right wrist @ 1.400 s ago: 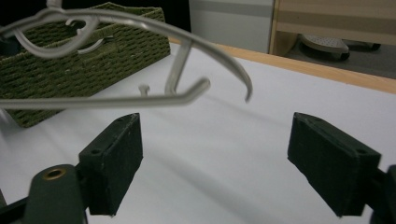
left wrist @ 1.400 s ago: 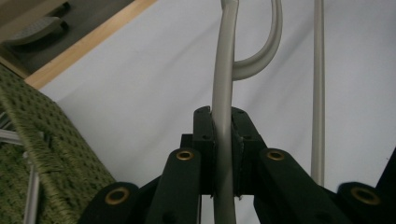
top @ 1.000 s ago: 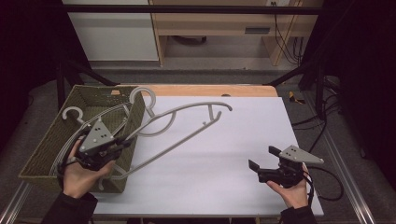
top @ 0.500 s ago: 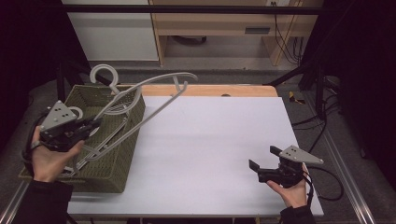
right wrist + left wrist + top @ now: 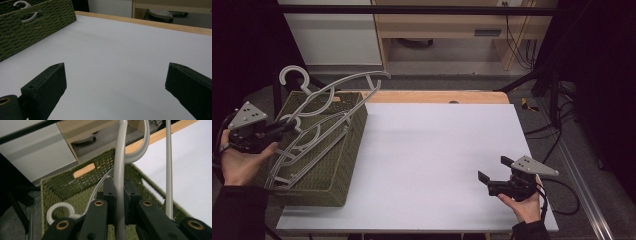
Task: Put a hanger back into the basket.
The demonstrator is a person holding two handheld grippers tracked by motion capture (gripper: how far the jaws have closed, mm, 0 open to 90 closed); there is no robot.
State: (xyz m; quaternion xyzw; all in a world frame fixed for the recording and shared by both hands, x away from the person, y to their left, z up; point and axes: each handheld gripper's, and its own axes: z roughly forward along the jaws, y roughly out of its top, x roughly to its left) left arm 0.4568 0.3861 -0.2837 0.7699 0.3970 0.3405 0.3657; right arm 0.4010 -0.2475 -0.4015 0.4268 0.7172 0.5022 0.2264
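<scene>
Clearly, left gripper (image 5: 119, 197) clamps grey hanger (image 5: 120, 157); right gripper (image 5: 115, 87) gapes wide.

Pale grey hanger (image 5: 334, 87), olive-green woven basket (image 5: 339, 165), white table (image 5: 437, 150), black tools

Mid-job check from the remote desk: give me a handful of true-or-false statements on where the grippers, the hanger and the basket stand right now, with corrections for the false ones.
1. The left gripper is shut on a grey hanger. True.
2. The right gripper holds a hanger as well. False: its jaws stand wide open over the bare white table, nothing between them.
3. The green woven basket sits at the table's left side. True.
4. The basket is empty. False: more grey hangers lie inside it.
5. The held hanger lies flat on the white table. False: it is lifted, its hook above the basket's far rim.
</scene>
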